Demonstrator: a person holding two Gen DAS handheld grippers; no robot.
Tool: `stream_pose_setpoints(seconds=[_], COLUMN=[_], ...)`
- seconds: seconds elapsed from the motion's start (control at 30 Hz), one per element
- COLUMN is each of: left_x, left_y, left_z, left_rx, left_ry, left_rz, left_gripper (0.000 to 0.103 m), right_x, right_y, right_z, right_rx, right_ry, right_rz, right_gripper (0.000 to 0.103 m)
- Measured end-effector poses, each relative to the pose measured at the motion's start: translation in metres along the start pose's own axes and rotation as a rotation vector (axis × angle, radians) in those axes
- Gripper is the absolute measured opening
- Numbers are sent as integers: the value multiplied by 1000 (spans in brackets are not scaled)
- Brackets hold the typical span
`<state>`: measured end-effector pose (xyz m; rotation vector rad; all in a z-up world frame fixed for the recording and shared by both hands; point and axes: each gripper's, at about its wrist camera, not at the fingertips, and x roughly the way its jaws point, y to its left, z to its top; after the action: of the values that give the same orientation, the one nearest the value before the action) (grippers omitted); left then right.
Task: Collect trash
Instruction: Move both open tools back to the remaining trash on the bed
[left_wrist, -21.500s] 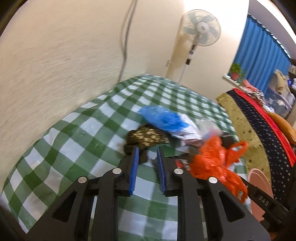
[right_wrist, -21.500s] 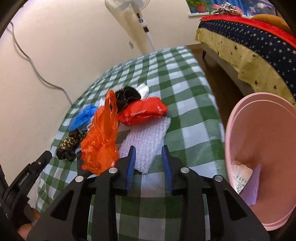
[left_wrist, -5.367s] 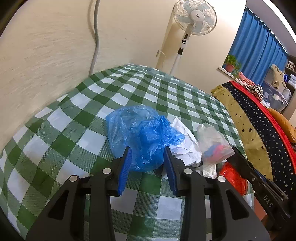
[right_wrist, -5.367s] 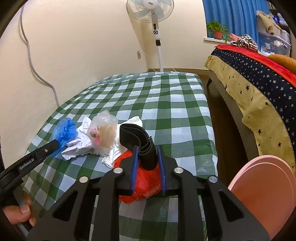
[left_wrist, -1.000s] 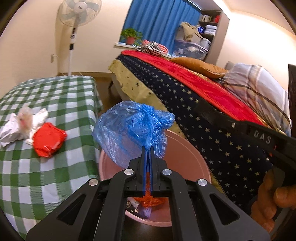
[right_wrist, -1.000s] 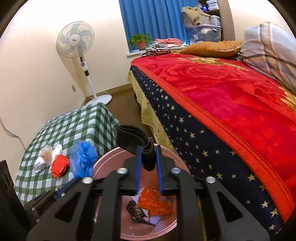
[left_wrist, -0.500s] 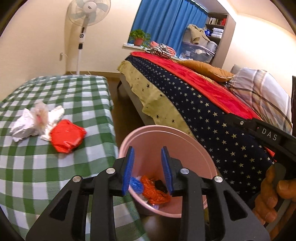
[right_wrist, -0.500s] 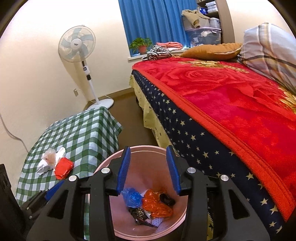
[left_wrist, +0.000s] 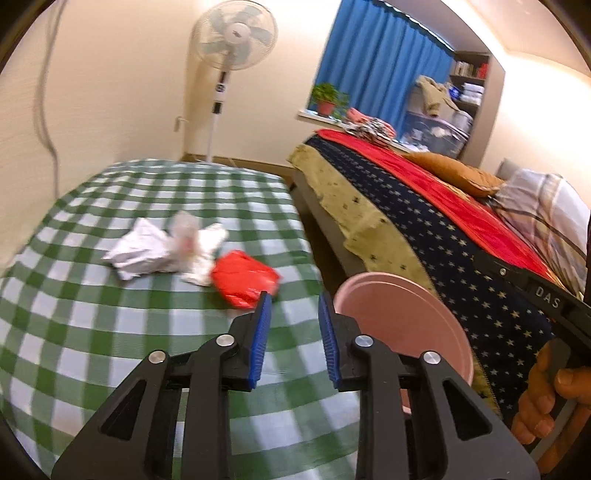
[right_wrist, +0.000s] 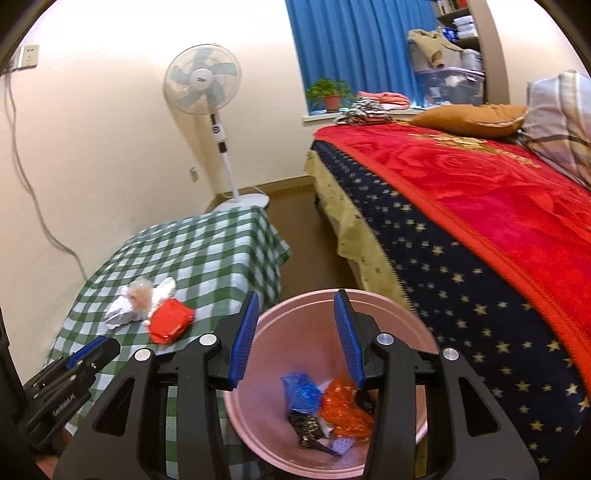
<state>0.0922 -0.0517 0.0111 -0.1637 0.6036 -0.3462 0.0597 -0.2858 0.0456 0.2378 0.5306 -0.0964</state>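
Observation:
A pink bin (right_wrist: 413, 321) stands on the floor between the table and the bed; it also shows in the left wrist view (left_wrist: 406, 317). Inside lie a blue bag (right_wrist: 301, 393), an orange bag (right_wrist: 341, 410) and dark scraps. My right gripper (right_wrist: 295, 332) is open and empty above the bin. My left gripper (left_wrist: 293, 321) is open and empty over the table's near right edge. On the green checked tablecloth (left_wrist: 110, 325) lie a red packet (left_wrist: 243, 278), crumpled white paper (left_wrist: 138, 251) and a clear bag (left_wrist: 184, 232). They also show in the right wrist view, the packet (right_wrist: 170, 319) nearest.
A bed with a red and starred blue cover (right_wrist: 480, 221) runs along the right. A standing fan (right_wrist: 205, 83) is in the far corner. A cable (right_wrist: 29, 192) hangs down the left wall. The person's hand (left_wrist: 546, 395) holds the right gripper.
My left gripper has swung left from over the bin toward the table. My right gripper has opened wider and stays over the bin. The blue bag and black strip dropped earlier lie in the bin.

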Motion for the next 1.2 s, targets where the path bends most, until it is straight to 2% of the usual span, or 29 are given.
stream_pose_setpoints(seconds=[0.07,0.13,0.3,0.57,0.83,1.1,1.2], left_x=[-3,-5,-8,-9,12,43,55], left_y=[12,25,52,91,121,139,143], left_z=[1,2,3,5,5,7,8], left_rx=[-25,-49,-100,-160,-208,-235,-246], left_ry=[-11,-20,-38,-54,-20,49,80], left_rz=[24,56,122,196,236,255,251], left_gripper=[22,15,9,9,9,10,14], right_x=[3,7,25,59,104,152,163], right_y=[10,20,50,85,121,148,149], right_z=[0,-1,-5,-13,-21,-35,-37], right_rx=[-11,-25,-66,-81,-92,-146,-149], right_ry=[0,3,25,69,147,273,305], right_rz=[24,48,112,186,255,259,250], right_gripper=[48,49,55,64,85,90,90])
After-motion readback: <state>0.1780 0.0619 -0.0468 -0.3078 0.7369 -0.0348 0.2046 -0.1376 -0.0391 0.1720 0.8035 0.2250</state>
